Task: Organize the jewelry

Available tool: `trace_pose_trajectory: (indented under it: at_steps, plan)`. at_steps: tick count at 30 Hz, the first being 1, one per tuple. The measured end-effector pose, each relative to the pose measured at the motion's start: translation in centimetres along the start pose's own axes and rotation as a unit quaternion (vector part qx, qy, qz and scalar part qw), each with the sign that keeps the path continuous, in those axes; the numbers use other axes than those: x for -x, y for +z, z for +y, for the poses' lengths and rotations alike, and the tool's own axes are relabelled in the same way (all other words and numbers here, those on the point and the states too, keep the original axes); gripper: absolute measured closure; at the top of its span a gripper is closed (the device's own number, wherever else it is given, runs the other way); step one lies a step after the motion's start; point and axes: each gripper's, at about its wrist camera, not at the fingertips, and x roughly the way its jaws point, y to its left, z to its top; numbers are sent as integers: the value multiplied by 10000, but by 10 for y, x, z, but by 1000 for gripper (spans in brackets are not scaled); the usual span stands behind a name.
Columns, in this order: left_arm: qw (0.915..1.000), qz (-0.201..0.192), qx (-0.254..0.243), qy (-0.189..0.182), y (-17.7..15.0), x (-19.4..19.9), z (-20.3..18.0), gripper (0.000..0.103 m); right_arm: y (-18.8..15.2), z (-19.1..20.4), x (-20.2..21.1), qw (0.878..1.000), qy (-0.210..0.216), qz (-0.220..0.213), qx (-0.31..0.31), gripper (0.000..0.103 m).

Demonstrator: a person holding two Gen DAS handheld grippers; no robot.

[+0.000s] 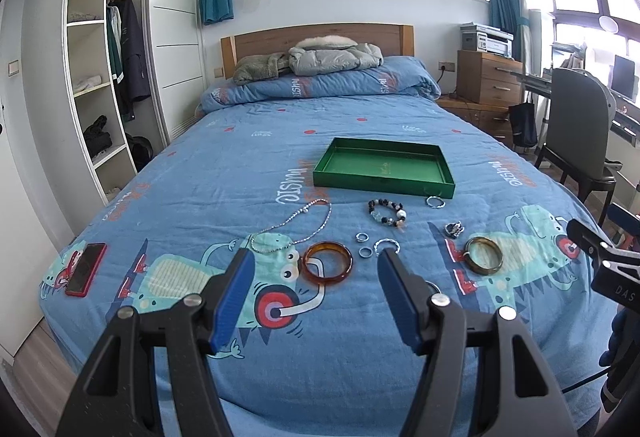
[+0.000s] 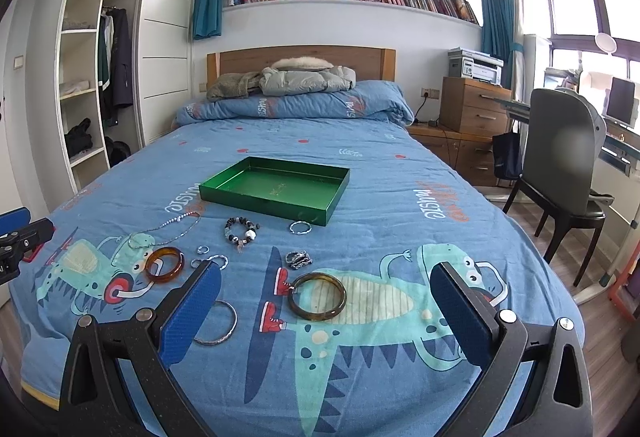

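Note:
An empty green tray (image 1: 447, 173) (image 2: 334, 203) lies mid-bed. Jewelry is spread in front of it: a silver chain necklace (image 1: 318, 227) (image 2: 176, 224), an amber bangle (image 1: 327, 263) (image 2: 165, 264), a beaded bracelet (image 1: 386, 212) (image 2: 242, 230), small silver rings (image 1: 362, 237) (image 2: 203, 249), a twisted silver ring (image 1: 435, 202) (image 2: 300, 227), a dark metal trinket (image 1: 454, 228) (image 2: 298, 259), a dark olive bangle (image 1: 483, 255) (image 2: 317, 296) and a thin silver bangle (image 2: 220, 323). My left gripper (image 1: 316, 265) is open above the amber bangle. My right gripper (image 2: 326, 279) is open around the olive bangle's area, holding nothing.
A red phone (image 1: 85, 269) lies at the bed's left edge. Folded duvet and jackets (image 1: 332, 57) sit at the headboard. A chair (image 2: 568, 173) and drawers (image 2: 472, 109) stand right of the bed, a wardrobe (image 1: 100, 69) at left.

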Motion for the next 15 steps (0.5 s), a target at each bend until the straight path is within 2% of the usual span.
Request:
trace_pose_trajectory:
  at_steps: [8,12,15]
  plan:
    - [10000,18,64,35,3,-12,7,41,2,-5,-11,10000,61,28,-56,0]
    - [9994,322,80,-72,3,-27,13,41,1,-12,-21,9998,69,124,-153,0]
    - [9990,445,100,-20,0,-38,17,41,-1,-17,-31,9993,107,273,-238,0]
